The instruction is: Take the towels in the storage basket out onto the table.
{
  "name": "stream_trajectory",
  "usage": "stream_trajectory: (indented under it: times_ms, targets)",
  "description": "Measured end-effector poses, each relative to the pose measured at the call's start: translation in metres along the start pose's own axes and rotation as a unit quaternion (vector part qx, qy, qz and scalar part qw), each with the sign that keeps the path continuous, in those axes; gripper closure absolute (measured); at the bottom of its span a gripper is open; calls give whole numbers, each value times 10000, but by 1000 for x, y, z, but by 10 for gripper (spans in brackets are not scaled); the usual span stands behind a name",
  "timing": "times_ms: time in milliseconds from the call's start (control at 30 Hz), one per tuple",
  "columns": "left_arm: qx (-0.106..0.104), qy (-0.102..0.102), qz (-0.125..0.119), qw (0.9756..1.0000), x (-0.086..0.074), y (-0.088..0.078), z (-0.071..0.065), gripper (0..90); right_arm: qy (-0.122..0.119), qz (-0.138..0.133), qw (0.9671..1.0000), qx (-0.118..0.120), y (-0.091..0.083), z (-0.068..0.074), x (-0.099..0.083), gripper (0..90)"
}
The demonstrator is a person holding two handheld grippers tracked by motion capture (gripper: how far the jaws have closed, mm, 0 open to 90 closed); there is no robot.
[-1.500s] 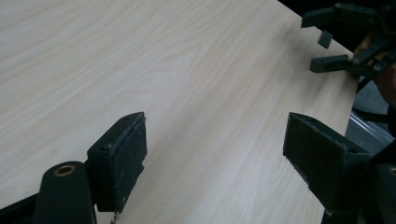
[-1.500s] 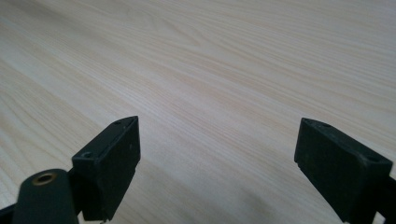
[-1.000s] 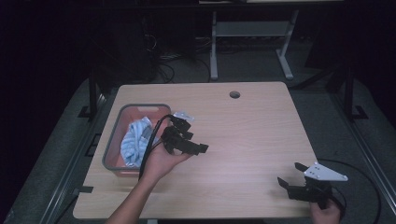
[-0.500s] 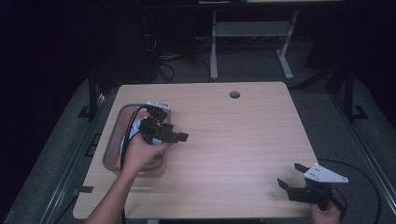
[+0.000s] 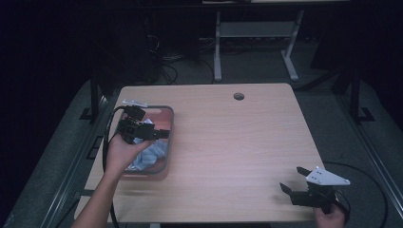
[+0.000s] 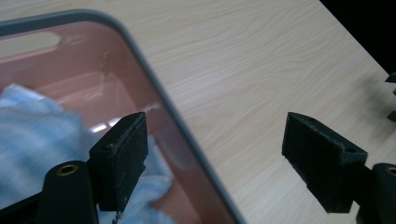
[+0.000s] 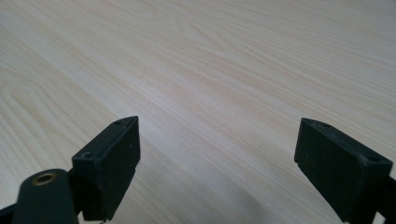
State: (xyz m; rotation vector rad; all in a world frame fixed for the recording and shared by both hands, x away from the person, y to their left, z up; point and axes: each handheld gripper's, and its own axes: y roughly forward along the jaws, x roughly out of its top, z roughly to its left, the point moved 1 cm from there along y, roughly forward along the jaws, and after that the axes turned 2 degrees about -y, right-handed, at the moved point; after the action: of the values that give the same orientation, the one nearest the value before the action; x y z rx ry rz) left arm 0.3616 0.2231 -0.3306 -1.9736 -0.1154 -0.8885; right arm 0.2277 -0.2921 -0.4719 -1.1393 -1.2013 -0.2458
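Above the tray [image 5: 166, 137], left tool [image 6: 212, 154] gapes, straddling its rim.

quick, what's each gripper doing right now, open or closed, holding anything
Left gripper: open, empty, over the edge of the pink bin with the blue cloth.
Right gripper: open, empty, over bare table.
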Motion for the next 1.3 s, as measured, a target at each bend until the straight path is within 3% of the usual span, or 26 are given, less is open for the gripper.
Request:
stream_trajectory:
  times_ms: [233, 567, 867, 1033, 1300]
  targets:
    - [194, -207, -62, 9996, -16, -13, 20, 227, 3, 0, 10000, 6, 0, 1, 0, 137]
    - [478, -555, -188, 9971, -30, -23, 45, 230, -34, 11, 10000, 18, 1, 2, 0, 137]
    - [821, -793, 137, 9934, -35, -6, 59, 228, -68, -22, 10000, 53, 1, 3, 1, 137]
    - [898, -865, 336, 9916, -36, 8, 62, 230, -59, -34, 10000, 63, 0, 3, 1, 137]
    - [1078, -884, 748, 9874, -36, 30, 65, 337, -69, -29, 9999, 86, 0, 4, 1, 137]
